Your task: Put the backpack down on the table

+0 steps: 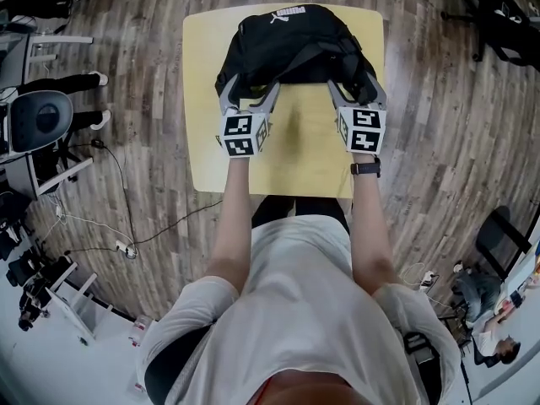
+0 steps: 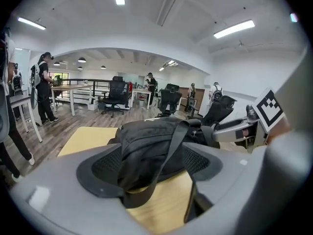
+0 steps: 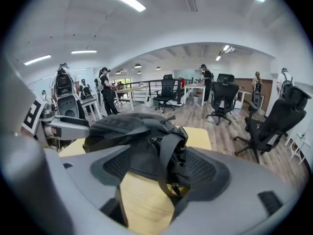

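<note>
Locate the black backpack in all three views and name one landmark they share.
Head view: backpack at top centre, on the table's far end.
Left gripper view: backpack at centre, just below the middle.
Right gripper view: backpack left of centre, below the middle.
Shared landmark: the yellow table beneath it.

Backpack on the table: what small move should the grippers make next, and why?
Probably draw both slowly back toward the person: the backpack rests on the table, and the left gripper and right gripper stand open with a loose strap between their jaws.
</note>
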Action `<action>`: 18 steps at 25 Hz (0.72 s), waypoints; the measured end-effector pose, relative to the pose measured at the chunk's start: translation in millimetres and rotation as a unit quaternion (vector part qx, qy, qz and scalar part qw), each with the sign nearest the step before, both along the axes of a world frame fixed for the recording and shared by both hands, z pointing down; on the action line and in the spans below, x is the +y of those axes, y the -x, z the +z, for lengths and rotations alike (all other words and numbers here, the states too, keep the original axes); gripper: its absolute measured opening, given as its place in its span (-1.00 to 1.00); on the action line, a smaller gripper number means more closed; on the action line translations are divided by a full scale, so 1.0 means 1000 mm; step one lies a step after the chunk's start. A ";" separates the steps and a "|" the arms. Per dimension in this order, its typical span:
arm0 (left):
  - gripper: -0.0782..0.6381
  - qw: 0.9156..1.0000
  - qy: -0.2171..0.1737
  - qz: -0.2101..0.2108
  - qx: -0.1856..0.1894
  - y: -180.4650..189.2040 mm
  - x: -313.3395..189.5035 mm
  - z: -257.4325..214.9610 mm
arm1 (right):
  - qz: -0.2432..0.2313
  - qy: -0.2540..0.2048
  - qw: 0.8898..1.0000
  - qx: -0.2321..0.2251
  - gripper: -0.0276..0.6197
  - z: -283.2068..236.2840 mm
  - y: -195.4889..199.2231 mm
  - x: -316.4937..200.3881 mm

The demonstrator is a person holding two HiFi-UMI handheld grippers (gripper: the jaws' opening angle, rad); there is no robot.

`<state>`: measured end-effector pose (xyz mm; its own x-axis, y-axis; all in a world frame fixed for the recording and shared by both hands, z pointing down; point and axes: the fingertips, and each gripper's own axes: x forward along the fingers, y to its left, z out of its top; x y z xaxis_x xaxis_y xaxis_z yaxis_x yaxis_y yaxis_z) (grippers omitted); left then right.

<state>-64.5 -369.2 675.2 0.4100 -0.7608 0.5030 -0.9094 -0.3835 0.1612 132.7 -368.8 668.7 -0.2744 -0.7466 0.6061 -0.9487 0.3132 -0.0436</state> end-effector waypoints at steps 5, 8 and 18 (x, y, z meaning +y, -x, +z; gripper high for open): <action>0.25 0.999 -0.021 -0.018 0.017 0.004 0.017 -0.031 | 0.007 -0.031 0.999 -0.016 0.08 -0.035 0.009 0.018; 0.24 0.999 -0.036 -0.016 0.019 0.005 0.026 -0.052 | 0.008 -0.053 0.998 -0.021 0.08 -0.058 0.016 0.028; 0.24 0.995 -0.099 -0.023 0.022 0.018 0.052 -0.128 | 0.018 -0.127 0.991 -0.040 0.08 -0.137 0.044 0.055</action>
<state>-82.0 -316.9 547.3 0.3910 -0.8614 0.3242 -0.9203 -0.3703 0.1262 88.7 -314.2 531.6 -0.2847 -0.8826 0.3742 -0.9560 0.2903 -0.0426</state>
